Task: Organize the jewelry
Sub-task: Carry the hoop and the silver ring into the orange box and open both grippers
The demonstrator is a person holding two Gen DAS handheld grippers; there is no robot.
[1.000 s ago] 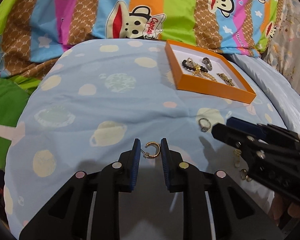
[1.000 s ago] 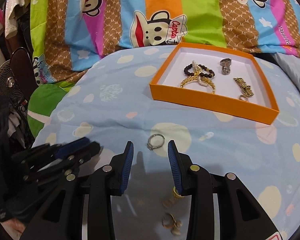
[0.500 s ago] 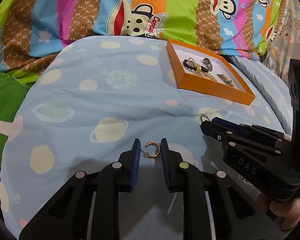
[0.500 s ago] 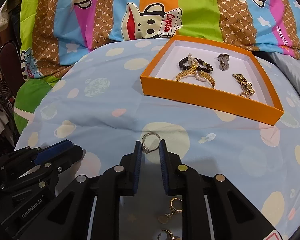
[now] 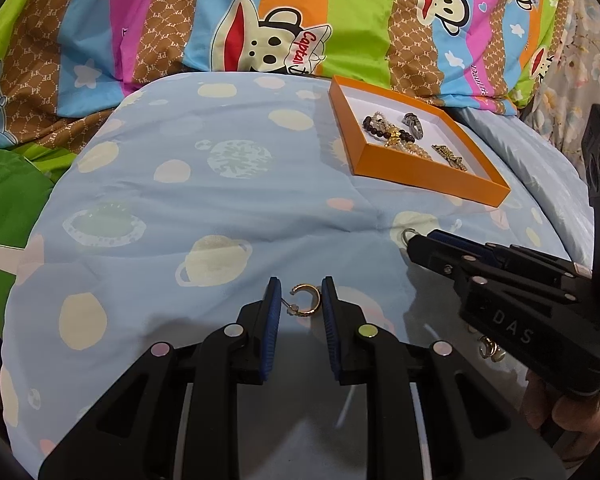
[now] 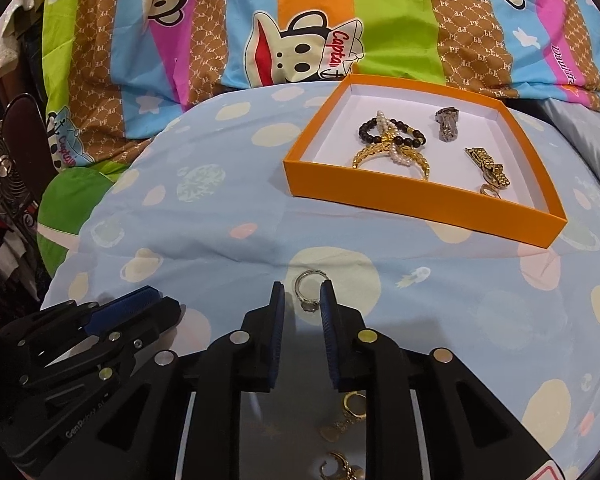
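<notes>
The orange tray (image 6: 416, 210) is holding bracelets (image 6: 392, 142) (open bedding lying around it), the left gripper (image 5: 300, 300) pinching a gold earring (image 5: 306, 300), the right gripper (image 6: 302, 300), just reopening, seemingly bracketing a silver ring (image 6: 308, 286).

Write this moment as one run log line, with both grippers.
left gripper: shut on gold hoop earring | right gripper: jaws just opening, silver ring between, ungripped

even indoor light, sharp focus; soft shadows under the grippers, fisheye bending and dark vignette at edges.
</notes>
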